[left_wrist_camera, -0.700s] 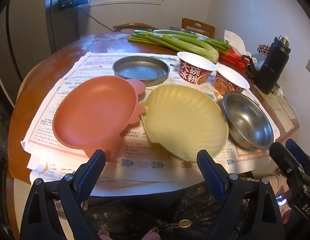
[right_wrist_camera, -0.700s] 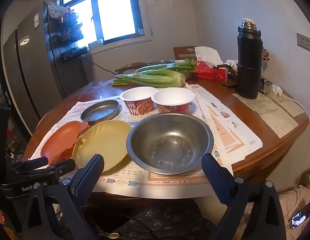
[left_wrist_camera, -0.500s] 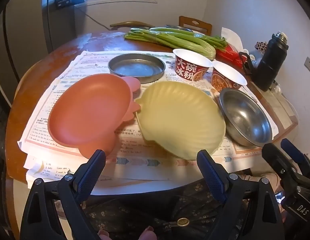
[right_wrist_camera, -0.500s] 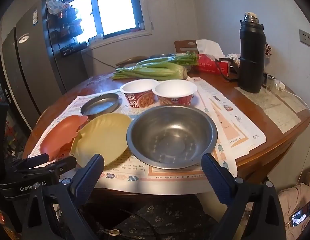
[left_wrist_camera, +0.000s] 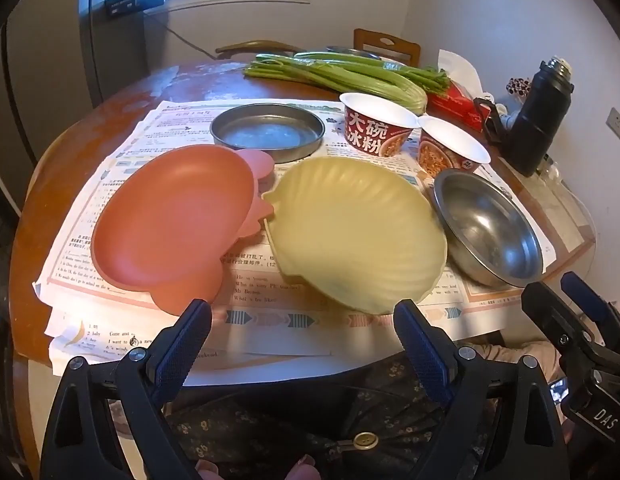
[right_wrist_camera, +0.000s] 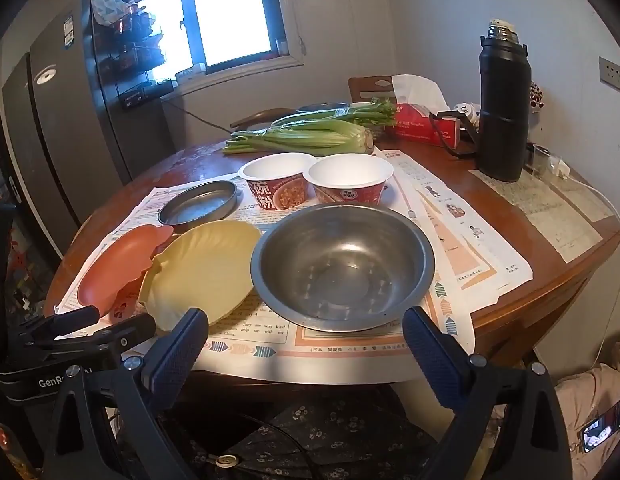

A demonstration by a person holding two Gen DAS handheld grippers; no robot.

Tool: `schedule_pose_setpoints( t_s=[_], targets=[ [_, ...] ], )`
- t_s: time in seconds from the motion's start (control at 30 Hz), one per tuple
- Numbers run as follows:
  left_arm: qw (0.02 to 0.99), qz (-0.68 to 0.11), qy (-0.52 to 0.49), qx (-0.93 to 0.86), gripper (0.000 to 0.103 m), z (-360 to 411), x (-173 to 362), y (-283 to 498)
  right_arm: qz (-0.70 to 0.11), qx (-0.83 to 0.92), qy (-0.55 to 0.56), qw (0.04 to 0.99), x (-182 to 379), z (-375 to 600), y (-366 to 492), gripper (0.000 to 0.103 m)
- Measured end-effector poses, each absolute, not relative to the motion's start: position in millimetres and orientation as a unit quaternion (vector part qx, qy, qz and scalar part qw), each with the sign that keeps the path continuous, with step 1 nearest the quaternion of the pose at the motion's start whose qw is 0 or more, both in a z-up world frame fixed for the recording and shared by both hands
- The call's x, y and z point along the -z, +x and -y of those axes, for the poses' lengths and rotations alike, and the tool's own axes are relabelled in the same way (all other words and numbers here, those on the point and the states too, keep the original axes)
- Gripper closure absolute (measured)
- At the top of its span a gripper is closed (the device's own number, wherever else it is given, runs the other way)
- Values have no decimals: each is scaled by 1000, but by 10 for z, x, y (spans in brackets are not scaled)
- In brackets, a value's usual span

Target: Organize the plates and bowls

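Note:
On newspapers over a round wooden table lie an orange crab-shaped plate [left_wrist_camera: 170, 220], a yellow shell-shaped plate [left_wrist_camera: 354, 232], a steel bowl [left_wrist_camera: 490, 228], a shallow steel dish [left_wrist_camera: 268, 130] and two red paper noodle bowls [left_wrist_camera: 376, 124] [left_wrist_camera: 450, 148]. My left gripper [left_wrist_camera: 302, 324] hangs open just short of the table's near edge, between the orange and yellow plates, holding nothing. My right gripper [right_wrist_camera: 306, 332] stands open in front of the steel bowl [right_wrist_camera: 342, 264], with the yellow plate [right_wrist_camera: 202, 268] to its left. Neither touches anything.
Celery [right_wrist_camera: 310, 134] lies across the far side of the table, with a red tissue box [right_wrist_camera: 426, 126] and a tall black flask [right_wrist_camera: 502, 108] at the right. A chair back [left_wrist_camera: 386, 46] stands behind. A person's dark flowered clothing [left_wrist_camera: 310, 420] is below the table edge.
Both grippers have edged closer to the table and dishes, which sit slightly larger and lower in each view. Jaws stay wide; no dish has moved.

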State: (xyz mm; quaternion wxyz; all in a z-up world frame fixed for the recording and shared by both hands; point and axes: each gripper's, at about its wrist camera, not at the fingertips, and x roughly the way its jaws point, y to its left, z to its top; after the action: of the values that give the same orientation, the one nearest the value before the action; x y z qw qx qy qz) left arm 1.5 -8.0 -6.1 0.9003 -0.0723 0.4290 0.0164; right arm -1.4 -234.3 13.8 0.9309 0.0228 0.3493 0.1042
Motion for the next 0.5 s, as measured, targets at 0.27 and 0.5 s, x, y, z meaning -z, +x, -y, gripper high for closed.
schedule_pose_setpoints(
  t_s=[0.27, 0.5],
  targets=[
    [901, -429, -69, -13, 11, 88, 64, 5, -349, -106, 24, 931, -137, 2347, -16, 5],
    [900, -431, -70, -12, 11, 83, 79, 5, -352, -106, 24, 930, -131, 2338, -22, 5]
  ],
)
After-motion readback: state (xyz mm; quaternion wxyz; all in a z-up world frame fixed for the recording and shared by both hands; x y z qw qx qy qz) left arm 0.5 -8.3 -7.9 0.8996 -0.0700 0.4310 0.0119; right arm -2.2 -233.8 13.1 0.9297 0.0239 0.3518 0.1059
